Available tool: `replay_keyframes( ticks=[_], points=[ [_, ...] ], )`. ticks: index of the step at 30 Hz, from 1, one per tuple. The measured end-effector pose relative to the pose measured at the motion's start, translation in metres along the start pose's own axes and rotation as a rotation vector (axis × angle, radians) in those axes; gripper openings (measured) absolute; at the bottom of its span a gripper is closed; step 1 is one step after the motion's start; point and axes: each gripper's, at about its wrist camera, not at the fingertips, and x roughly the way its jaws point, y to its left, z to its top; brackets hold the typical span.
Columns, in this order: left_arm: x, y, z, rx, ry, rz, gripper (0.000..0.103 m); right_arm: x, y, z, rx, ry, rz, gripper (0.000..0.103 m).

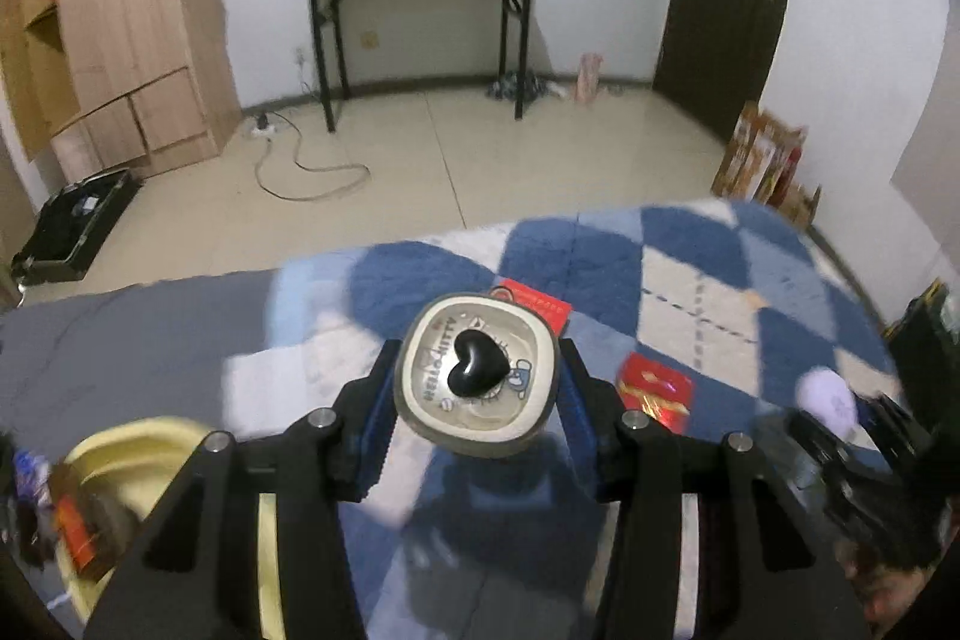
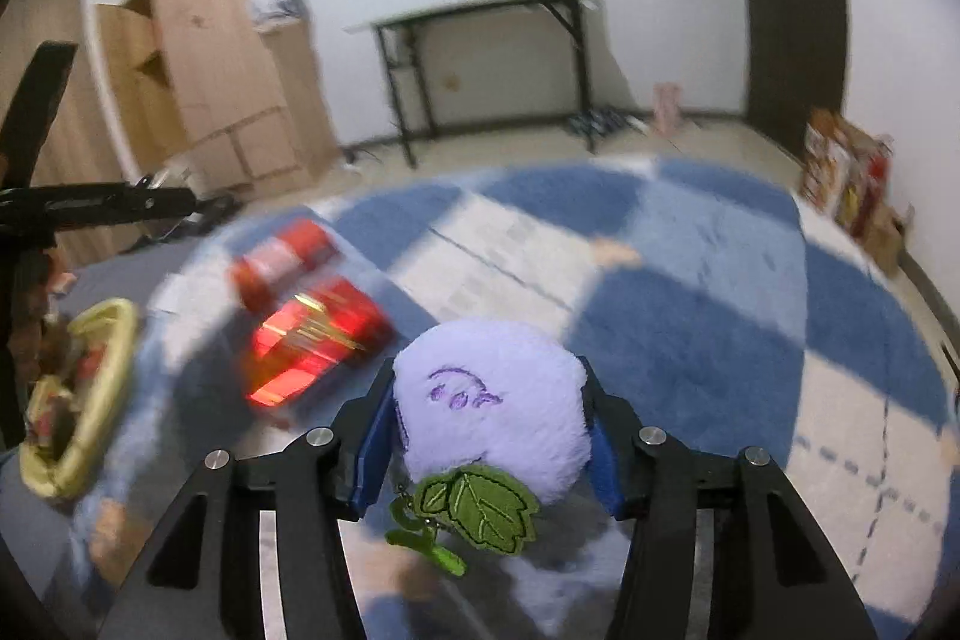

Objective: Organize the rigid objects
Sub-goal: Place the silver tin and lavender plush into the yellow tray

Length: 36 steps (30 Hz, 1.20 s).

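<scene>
The left gripper's (image 1: pixel 477 388) fingers are clamped on a rounded lidded tin (image 1: pixel 478 377) with a black heart knob, held between the pads above the blue checked blanket (image 1: pixel 690 292); two red packets (image 1: pixel 655 391) lie just beyond; the right gripper's (image 2: pixel 489 415) fingers squeeze a lilac plush pouch (image 2: pixel 492 400), its green leaf tag hanging below.

Left hand-held gripper (image 1: pixel 477 388): matte black angular frame, two branching arms with triangular cut-outs, each studded with round silver screw heads. Its fingers (image 1: pixel 375 418) are black outside, lined with ribbed blue pads on the inner faces. Right hand-held gripper (image 2: pixel 489 424): the same build, black struts, four silver screw heads across the front, blue pads (image 2: pixel 375 436) edged in black. No sleeve or cable can be made out clearly.
</scene>
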Motion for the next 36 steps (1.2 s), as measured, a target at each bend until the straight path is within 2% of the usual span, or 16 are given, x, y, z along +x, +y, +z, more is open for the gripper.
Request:
replay_keyframes(
  ticks=[2, 3, 7, 10, 14, 16, 19, 23, 27, 31, 32, 34, 36],
  points=[
    [-0.042, 0.017, -0.011, 0.007, -0.025, 0.057, 0.051, -0.015, 0.018, 0.011, -0.031, -0.024, 0.061, 0.053],
    [-0.064, 0.03, -0.02, -0.019, -0.034, 0.095, 0.051, -0.025, 0.037, 0.019, -0.064, -0.034, 0.118, 0.053],
    [-0.135, 0.094, -0.074, -0.208, -0.044, 0.205, 0.051, -0.041, 0.101, 0.041, -0.16, -0.01, 0.311, 0.053],
    [-0.148, 0.13, -0.112, -0.295, -0.006, 0.279, 0.051, -0.038, 0.16, 0.048, -0.251, 0.039, 0.413, 0.053],
    [-0.125, 0.18, -0.155, -0.414, 0.092, 0.316, 0.051, -0.007, 0.242, 0.044, -0.368, 0.14, 0.514, 0.053],
    [-0.106, 0.196, -0.168, -0.45, 0.122, 0.3, 0.051, 0.015, 0.278, 0.04, -0.429, 0.185, 0.533, 0.053],
    [-0.077, 0.213, -0.185, -0.467, 0.178, 0.305, 0.051, 0.053, 0.317, 0.034, -0.439, 0.262, 0.564, 0.053],
    [-0.052, 0.228, -0.197, -0.502, 0.185, 0.275, 0.051, 0.094, 0.358, 0.027, -0.488, 0.333, 0.552, 0.053],
    [-0.042, 0.233, -0.197, -0.485, 0.157, 0.269, 0.05, 0.135, 0.381, 0.018, -0.525, 0.376, 0.476, 0.053],
    [-0.036, 0.238, -0.199, -0.489, 0.162, 0.262, 0.05, 0.148, 0.397, 0.006, -0.565, 0.369, 0.424, 0.055],
    [-0.037, 0.236, -0.199, -0.475, 0.156, 0.27, 0.055, 0.151, 0.401, 0.002, -0.56, 0.374, 0.423, 0.058],
    [-0.046, 0.231, -0.197, -0.439, 0.119, 0.309, 0.086, 0.153, 0.403, -0.006, -0.542, 0.373, 0.431, 0.064],
    [-0.061, 0.228, -0.196, -0.435, 0.066, 0.354, 0.096, 0.145, 0.4, -0.005, -0.522, 0.342, 0.44, 0.085]
  ],
)
